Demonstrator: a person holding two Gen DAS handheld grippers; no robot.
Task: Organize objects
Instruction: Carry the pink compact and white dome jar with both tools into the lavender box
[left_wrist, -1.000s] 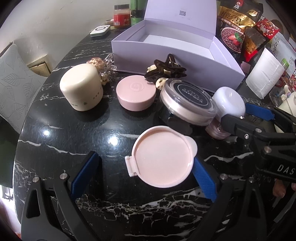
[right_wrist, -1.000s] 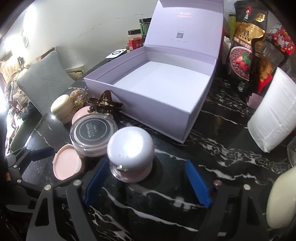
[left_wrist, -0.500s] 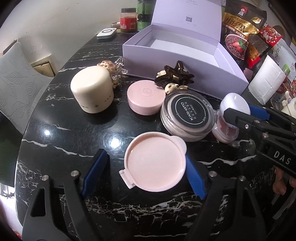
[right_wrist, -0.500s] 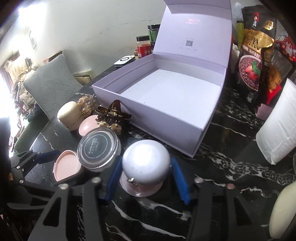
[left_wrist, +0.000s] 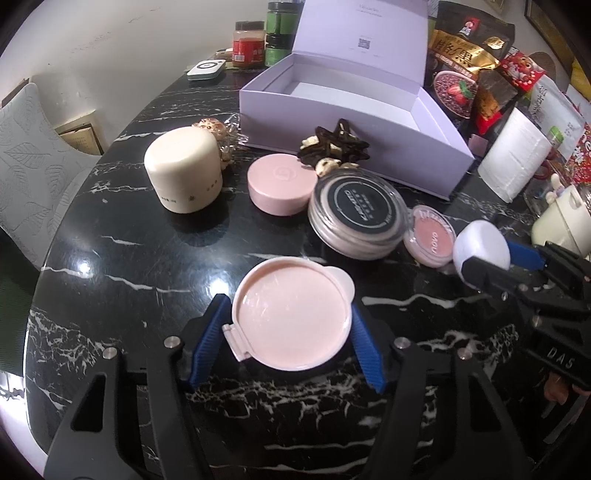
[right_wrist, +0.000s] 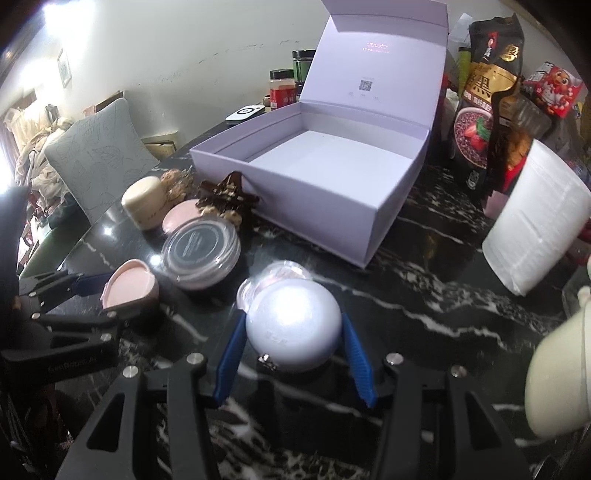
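**Box still empty, two items gripped**

The table (left_wrist: 110, 266) is black marble, cluttered with cosmetics. The lilac box (right_wrist: 314, 192) stands open at the back, lid up, and nothing shows inside it, so I judge the sorting barely begun.

In front of the box lie the cream jar (left_wrist: 183, 173), the black-lidded jar (left_wrist: 358, 216), the pink tin (left_wrist: 281, 188), the hair clips (left_wrist: 334, 147) and a small blush pot (left_wrist: 430, 238), all still on the table.

The left gripper (left_wrist: 290, 334) has its blue fingers narrowed against both sides of the pink compact (left_wrist: 291, 314). The right gripper (right_wrist: 293, 345) is closed likewise on the white dome (right_wrist: 293, 328), which looks raised off the table, just beside the blush pot.

Everything, then, is still to go in; these two are likely first.
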